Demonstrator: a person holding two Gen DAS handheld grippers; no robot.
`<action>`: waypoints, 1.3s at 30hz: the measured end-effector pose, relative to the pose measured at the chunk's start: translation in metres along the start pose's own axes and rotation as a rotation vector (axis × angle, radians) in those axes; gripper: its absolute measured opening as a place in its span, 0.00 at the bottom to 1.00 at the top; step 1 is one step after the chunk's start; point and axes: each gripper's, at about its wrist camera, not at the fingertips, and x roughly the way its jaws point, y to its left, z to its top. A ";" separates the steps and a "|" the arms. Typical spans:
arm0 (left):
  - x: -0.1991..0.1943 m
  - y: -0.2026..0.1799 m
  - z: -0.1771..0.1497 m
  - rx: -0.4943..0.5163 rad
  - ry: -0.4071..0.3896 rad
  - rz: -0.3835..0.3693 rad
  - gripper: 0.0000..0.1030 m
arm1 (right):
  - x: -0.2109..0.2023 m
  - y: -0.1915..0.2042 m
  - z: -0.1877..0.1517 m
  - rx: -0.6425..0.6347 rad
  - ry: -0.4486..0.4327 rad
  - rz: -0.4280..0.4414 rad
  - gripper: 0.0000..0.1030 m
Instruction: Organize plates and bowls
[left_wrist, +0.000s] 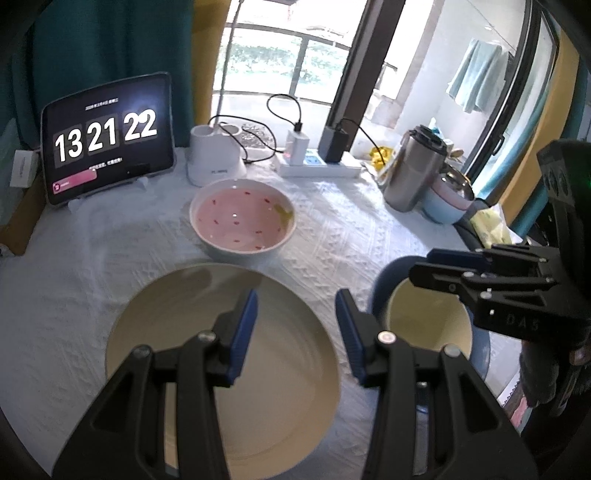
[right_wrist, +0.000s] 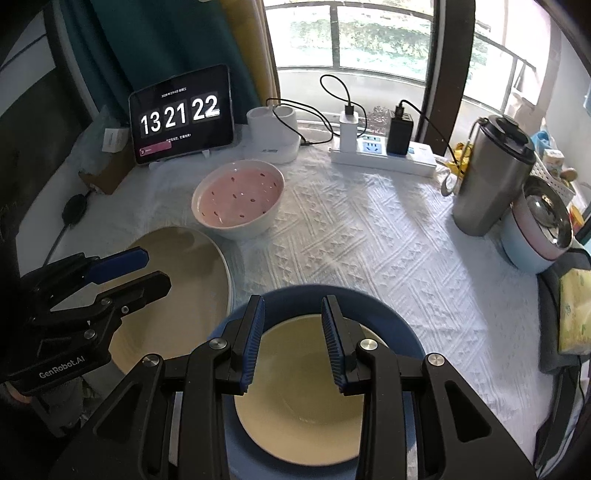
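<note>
A cream bowl (right_wrist: 295, 391) sits in a blue plate (right_wrist: 399, 325) at the table's near right; a large cream plate (left_wrist: 207, 317) lies just left, a pink bowl (left_wrist: 242, 216) beyond. The right gripper (right_wrist: 292, 338) hovers released over the cream bowl, the left gripper (left_wrist: 295, 332) spread above the large plate. Only the right view shows "GenRobot.AI"; the left shows "DAS". The tablet (right_wrist: 181, 114) reads 13 21 22. A steel tumbler (right_wrist: 487, 173) stands right.

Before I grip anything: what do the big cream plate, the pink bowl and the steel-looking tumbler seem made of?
Cream plate: likely glazed ceramic; glossy, faint concentric rings. Pink bowl: glazed ceramic too, shiny with a white outside. Tumbler: brushed stainless steel, dull metallic sheen, dark lid.
</note>
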 end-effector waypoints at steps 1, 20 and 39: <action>0.000 0.002 0.000 -0.003 -0.001 0.001 0.44 | 0.002 0.002 0.002 -0.003 0.002 -0.001 0.33; 0.012 0.045 0.018 -0.054 -0.044 0.052 0.44 | 0.039 0.027 0.035 -0.037 0.028 0.014 0.33; 0.044 0.073 0.042 -0.097 -0.028 0.057 0.44 | 0.082 0.016 0.069 0.027 0.054 0.023 0.33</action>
